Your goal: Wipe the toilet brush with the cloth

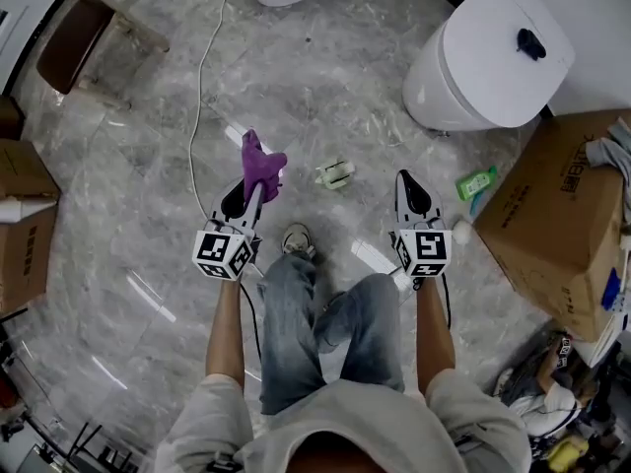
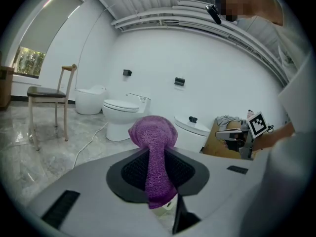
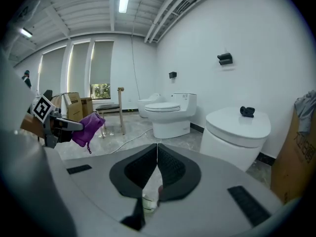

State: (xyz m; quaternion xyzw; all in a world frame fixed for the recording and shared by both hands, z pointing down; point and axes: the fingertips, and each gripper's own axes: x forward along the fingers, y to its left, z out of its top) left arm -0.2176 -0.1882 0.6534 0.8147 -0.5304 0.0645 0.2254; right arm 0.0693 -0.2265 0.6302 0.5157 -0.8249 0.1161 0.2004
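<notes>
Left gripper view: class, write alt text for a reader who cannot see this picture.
The left gripper is shut on a purple cloth that bunches above its jaws. Beyond it, a chair stands on a grey floor, and white toilets line a white wall.

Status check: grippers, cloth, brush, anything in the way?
Left gripper shut on purple cloth. Right gripper shut, nothing clamped at the tips. Toilet brush not identifiable in any view. Cable on floor ahead of left gripper.
</notes>
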